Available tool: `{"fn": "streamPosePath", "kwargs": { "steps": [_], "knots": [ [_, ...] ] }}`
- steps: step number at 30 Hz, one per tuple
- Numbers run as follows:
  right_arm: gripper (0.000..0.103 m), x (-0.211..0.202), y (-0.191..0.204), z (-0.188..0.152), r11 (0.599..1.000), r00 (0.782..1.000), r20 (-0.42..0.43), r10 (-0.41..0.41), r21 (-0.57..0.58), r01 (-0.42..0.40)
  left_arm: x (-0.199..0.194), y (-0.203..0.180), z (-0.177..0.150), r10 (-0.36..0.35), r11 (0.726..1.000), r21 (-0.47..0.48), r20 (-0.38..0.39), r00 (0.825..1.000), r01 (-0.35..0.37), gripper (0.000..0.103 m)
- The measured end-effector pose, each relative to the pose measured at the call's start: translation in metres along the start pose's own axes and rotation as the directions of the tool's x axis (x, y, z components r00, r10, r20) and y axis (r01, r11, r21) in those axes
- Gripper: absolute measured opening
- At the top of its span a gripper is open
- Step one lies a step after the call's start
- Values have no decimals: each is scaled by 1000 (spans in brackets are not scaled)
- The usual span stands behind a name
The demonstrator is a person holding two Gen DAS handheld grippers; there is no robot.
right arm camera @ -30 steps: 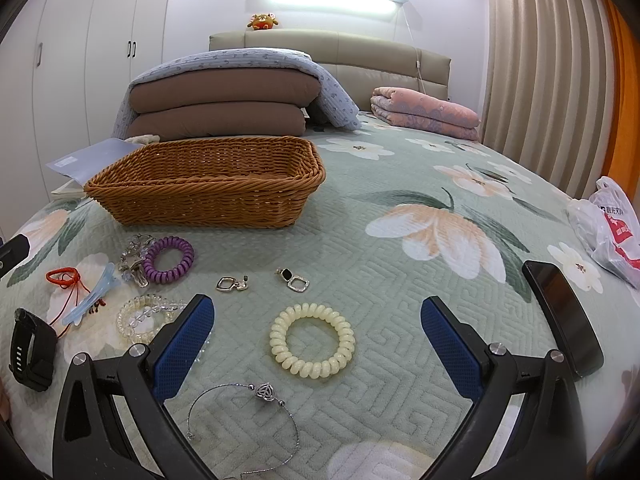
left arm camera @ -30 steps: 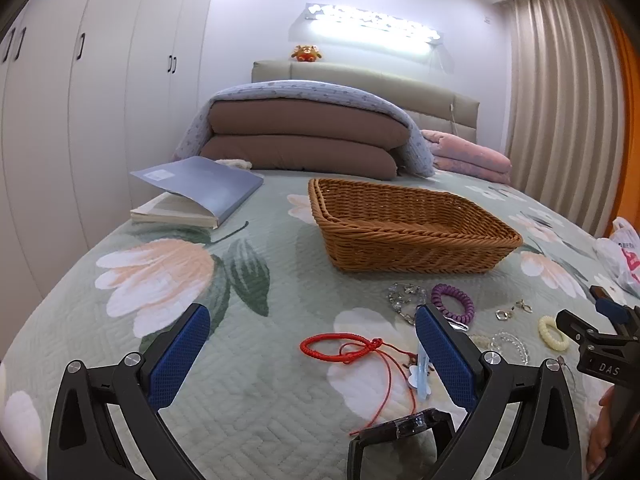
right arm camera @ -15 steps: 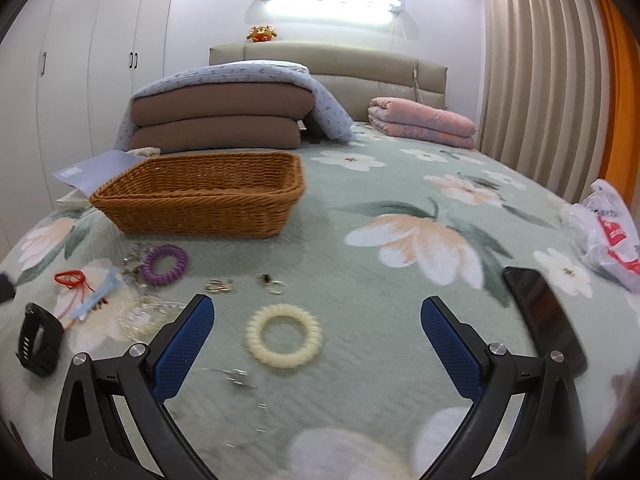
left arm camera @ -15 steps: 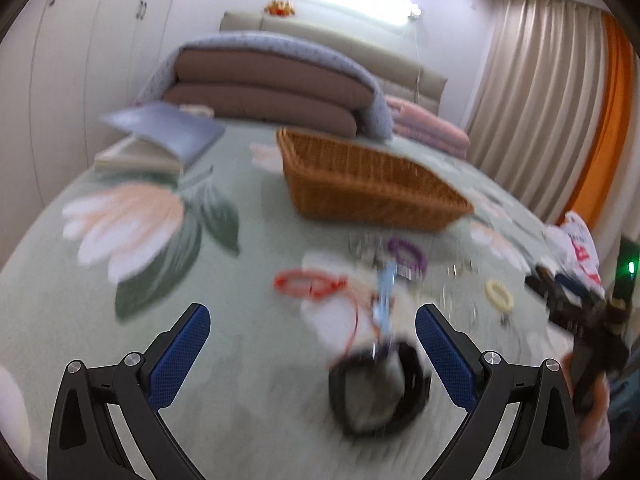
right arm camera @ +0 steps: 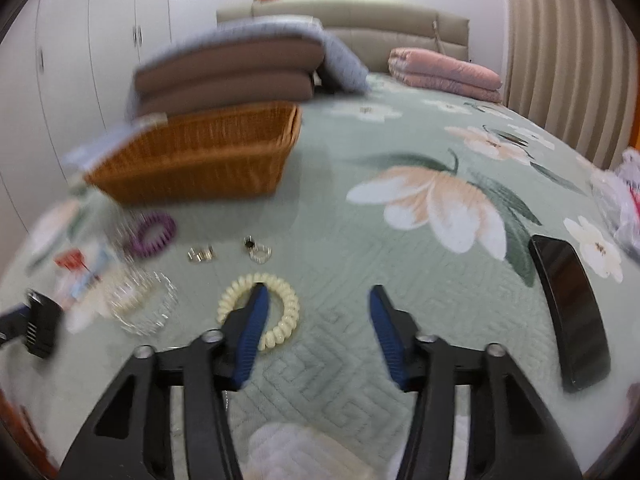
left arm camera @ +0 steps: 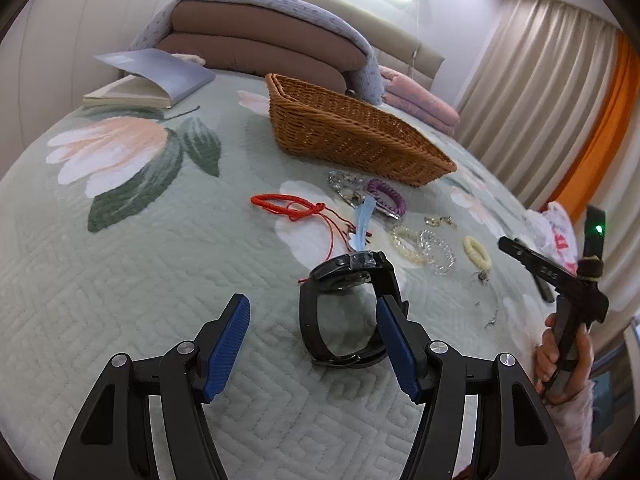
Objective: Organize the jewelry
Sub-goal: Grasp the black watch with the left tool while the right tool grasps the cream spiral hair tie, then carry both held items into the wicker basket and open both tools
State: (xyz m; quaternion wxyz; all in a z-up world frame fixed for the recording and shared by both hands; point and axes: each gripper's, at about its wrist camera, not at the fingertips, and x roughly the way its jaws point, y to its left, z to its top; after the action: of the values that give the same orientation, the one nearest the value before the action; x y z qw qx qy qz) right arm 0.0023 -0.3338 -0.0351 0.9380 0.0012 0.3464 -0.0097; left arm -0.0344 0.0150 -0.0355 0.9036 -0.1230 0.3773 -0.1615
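Observation:
A black wristwatch (left arm camera: pixel 340 276) stands on its strap on the green floral quilt (left arm camera: pixel 120 264). My left gripper (left arm camera: pixel 310 312) hangs just over it, jaws closing. The right pad overlaps the strap, the left pad stands clear of it. A cream coil hair tie (right arm camera: pixel 288 308) lies under my right gripper (right arm camera: pixel 318 294), whose jaws are also closing. Its left finger crosses the ring and nothing is pinched. The wicker basket (left arm camera: pixel 352 136) sits behind a red cord bracelet (left arm camera: pixel 288 204), a purple coil tie (left arm camera: pixel 386 196), a blue clip (left arm camera: pixel 362 224) and clear bead bracelets (left arm camera: pixel 436 248).
A black phone (right arm camera: pixel 568 308) lies right of the right gripper, a plastic bag (right arm camera: pixel 624 200) beyond it. Small earrings (right arm camera: pixel 258 250) lie ahead of the cream tie. An open book (left arm camera: pixel 152 80) and folded quilts (left arm camera: pixel 256 40) lie at the head of the bed.
The left gripper dipped down and came close over the watch, its jaws narrower. The right gripper came up to the cream hair tie and its jaws narrowed too.

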Motion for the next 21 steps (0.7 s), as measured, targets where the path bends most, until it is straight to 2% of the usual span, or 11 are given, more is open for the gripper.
{"fn": "streamPosePath", "kwargs": {
  "steps": [3,6,9,11,12,13,14,15,17,21],
  "knots": [
    [46,12,13,2,1000,1000,-21,-7,-26,6,8,-6,0,26,1000,0,-19,999,-26,65],
    [45,14,19,-1,999,1000,-18,-19,-41,18,14,-8,0,76,997,-12,-24,997,-76,59],
    [39,20,28,1,997,999,-37,-26,-70,24,15,-12,0,117,993,4,-15,993,-117,49],
    [38,27,34,1,995,997,-61,-54,-90,48,16,-11,1,124,992,-14,-8,992,-124,40],
    [34,27,35,1,994,996,-66,-53,-96,47,17,-9,2,126,992,-24,-7,992,-126,36],
    [28,27,37,0,994,997,-65,-51,-103,44,17,-8,3,131,991,-28,-7,991,-131,28],
    [21,26,38,0,993,997,-65,-46,-111,38,17,-8,2,149,989,-23,-4,989,-149,13],
    [14,25,41,-1,992,997,-61,-47,-117,40,18,-8,2,153,988,-19,-6,988,-153,8],
    [14,23,43,-3,991,998,-49,-45,-126,39,17,-8,2,147,989,-26,2,989,-147,6],
    [13,15,33,-2,997,999,-30,34,-72,-36,18,-13,2,145,989,-23,14,989,-145,6]
  ]
}}
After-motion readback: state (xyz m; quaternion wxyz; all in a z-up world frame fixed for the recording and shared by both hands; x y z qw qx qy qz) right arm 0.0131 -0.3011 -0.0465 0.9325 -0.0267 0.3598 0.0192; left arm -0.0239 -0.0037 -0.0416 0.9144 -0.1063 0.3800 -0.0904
